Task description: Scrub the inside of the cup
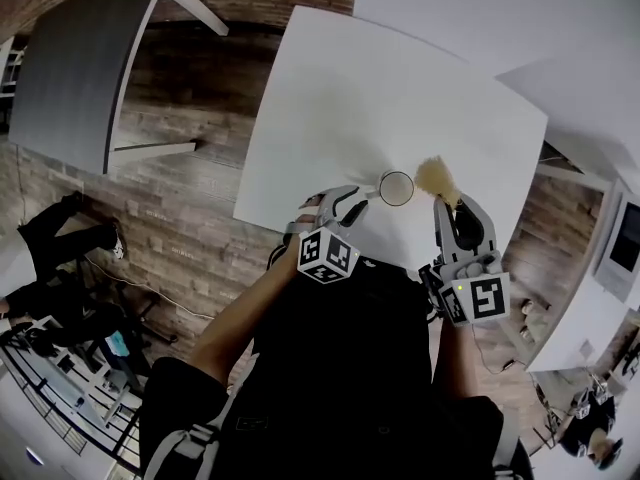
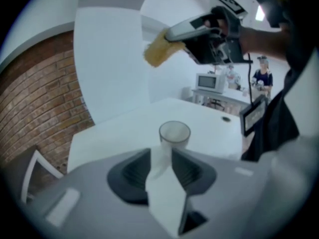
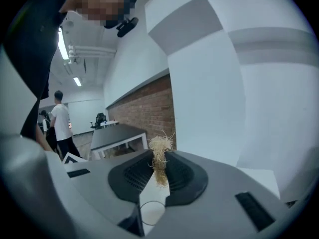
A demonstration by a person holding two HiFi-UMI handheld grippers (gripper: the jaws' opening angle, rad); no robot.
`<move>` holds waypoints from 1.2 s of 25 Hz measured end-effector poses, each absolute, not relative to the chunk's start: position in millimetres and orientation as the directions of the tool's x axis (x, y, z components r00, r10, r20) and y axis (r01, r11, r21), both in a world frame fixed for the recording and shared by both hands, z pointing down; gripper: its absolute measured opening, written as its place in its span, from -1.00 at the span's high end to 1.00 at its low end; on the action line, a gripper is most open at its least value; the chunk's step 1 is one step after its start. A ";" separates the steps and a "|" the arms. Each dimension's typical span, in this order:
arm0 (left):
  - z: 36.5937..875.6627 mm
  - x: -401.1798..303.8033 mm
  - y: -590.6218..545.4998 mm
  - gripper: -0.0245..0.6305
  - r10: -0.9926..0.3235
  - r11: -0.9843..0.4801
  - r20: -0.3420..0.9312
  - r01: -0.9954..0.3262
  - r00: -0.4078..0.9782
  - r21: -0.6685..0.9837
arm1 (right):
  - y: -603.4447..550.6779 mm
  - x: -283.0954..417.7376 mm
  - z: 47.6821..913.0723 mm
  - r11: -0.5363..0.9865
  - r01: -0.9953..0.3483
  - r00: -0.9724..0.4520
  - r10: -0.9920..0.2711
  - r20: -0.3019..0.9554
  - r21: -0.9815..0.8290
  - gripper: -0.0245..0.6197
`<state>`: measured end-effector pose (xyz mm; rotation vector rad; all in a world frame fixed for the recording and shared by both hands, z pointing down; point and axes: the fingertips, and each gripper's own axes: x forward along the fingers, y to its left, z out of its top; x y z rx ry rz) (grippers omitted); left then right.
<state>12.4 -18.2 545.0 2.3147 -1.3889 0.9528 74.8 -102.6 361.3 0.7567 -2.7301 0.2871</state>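
The person wears a black top (image 1: 340, 368). Above it, the left gripper (image 1: 358, 200) and right gripper (image 1: 450, 208) are pale grey with black jaw pads. Each carries a cube of black-and-white square markers: left cube (image 1: 328, 255), right cube (image 1: 478, 298).

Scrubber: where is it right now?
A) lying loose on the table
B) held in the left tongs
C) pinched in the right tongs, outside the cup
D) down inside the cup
C: the right gripper view shows the straw-coloured scrubber pinched between the right tongs, and the head view shows it to one side of the cup, not in it.
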 end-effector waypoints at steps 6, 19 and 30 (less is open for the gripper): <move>435.7 -22.2 -44.5 0.91 -0.893 -0.294 0.374 -0.954 0.251 -0.062 | -104.3 75.5 320.0 0.805 -0.590 -0.803 -0.576 0.149 -0.068 0.77; 341.9 -32.2 -55.4 0.92 -0.974 -0.213 0.091 -0.975 0.207 -0.061 | -98.1 78.3 322.3 0.785 -0.608 -0.793 -0.595 0.132 -0.118 0.78; 340.2 -23.7 -57.2 0.92 -0.964 -0.256 0.090 -0.963 0.248 -0.081 | -92.0 73.8 321.7 0.794 -0.600 -0.799 -0.585 0.142 -0.102 0.78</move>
